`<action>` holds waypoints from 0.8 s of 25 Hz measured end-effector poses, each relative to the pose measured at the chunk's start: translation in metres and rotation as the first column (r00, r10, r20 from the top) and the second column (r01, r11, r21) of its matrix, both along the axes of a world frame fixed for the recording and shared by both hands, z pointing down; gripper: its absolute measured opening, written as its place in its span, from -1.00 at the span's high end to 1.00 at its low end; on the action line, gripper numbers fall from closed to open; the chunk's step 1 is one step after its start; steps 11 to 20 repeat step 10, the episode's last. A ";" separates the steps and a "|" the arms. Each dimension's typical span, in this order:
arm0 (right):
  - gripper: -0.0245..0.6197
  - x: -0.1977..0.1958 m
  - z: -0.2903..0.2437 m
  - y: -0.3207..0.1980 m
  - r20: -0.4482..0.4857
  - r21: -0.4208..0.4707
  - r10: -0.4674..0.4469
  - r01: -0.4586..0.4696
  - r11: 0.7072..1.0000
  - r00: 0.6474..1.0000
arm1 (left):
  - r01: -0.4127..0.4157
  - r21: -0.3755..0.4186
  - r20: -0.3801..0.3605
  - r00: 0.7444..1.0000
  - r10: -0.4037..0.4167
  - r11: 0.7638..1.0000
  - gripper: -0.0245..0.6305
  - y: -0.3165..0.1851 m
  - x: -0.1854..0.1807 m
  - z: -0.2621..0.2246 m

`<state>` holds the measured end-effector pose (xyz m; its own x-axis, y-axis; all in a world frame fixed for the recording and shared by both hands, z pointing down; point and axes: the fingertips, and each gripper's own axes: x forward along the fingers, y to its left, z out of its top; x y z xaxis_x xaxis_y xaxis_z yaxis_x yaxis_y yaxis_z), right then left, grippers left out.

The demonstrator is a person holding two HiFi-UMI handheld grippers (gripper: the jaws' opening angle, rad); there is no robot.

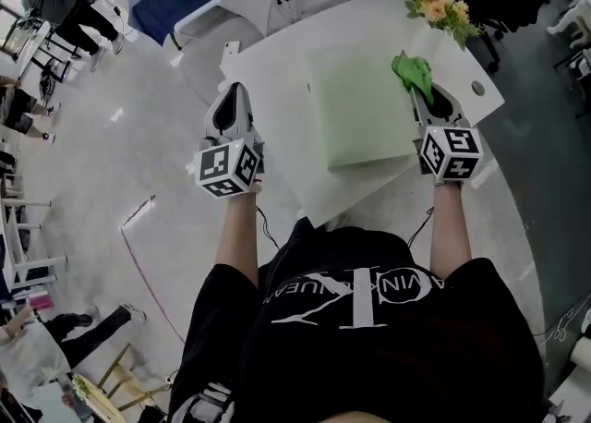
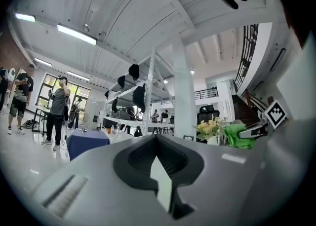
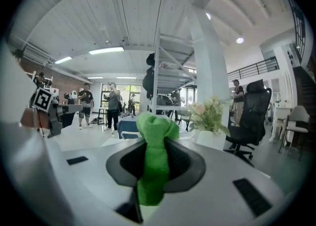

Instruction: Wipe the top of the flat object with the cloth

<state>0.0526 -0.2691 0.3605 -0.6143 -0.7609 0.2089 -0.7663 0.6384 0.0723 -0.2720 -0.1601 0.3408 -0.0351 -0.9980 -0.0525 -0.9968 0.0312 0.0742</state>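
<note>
Right gripper [image 1: 420, 90] is clamping the cloth [image 3: 155, 138]: jaws are pinching in on a bunched green wad. The wad is poking out past the tips and hanging down between the pads. Nothing else is in the grip.

Pad [image 1: 358, 109] is lying flat on the white table [image 1: 273, 89]. It's a pale green square, turned a bit against the table edges, with its near corner close to the table's near edge. The cloth is sitting over the pad's far right corner, and the right gripper is reaching in along the pad's right edge, tilting slightly down. Can't tell from here whether the cloth is actually touching the pad surface.

Left gripper [image 1: 233, 96] is fully closed, jaws meeting with nothing between them. It's hanging level over the floor [image 1: 111, 163], off the table's left edge and well apart from the pad.

Flowers [image 1: 440, 4] are standing at the table's far right corner, just beyond the cloth.
</note>
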 end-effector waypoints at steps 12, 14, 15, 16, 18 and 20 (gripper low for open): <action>0.71 0.002 0.015 -0.003 0.006 -0.047 -0.002 0.002 0.999 1.000 | -0.013 -0.015 -0.022 1.000 0.013 1.000 0.89 -0.004 0.003 0.006; 0.71 0.002 0.015 -0.003 0.006 -0.047 -0.002 0.002 0.999 1.000 | -0.013 -0.015 -0.022 1.000 0.013 1.000 0.89 -0.004 0.003 0.006; 0.71 0.002 0.015 -0.003 0.006 -0.047 -0.002 0.002 0.999 1.000 | -0.013 -0.015 -0.022 1.000 0.013 1.000 0.89 -0.004 0.003 0.006; 0.71 0.002 0.015 -0.003 0.006 -0.047 -0.002 0.002 0.999 1.000 | -0.013 -0.015 -0.022 1.000 0.013 1.000 0.89 -0.004 0.003 0.006; 0.71 0.002 0.015 -0.003 0.006 -0.047 -0.002 0.002 0.999 1.000 | -0.013 -0.015 -0.022 1.000 0.013 1.000 0.89 -0.004 0.003 0.006; 0.71 0.002 0.015 -0.003 0.006 -0.047 -0.002 0.002 0.999 1.000 | -0.013 -0.015 -0.022 1.000 0.013 1.000 0.89 -0.004 0.003 0.006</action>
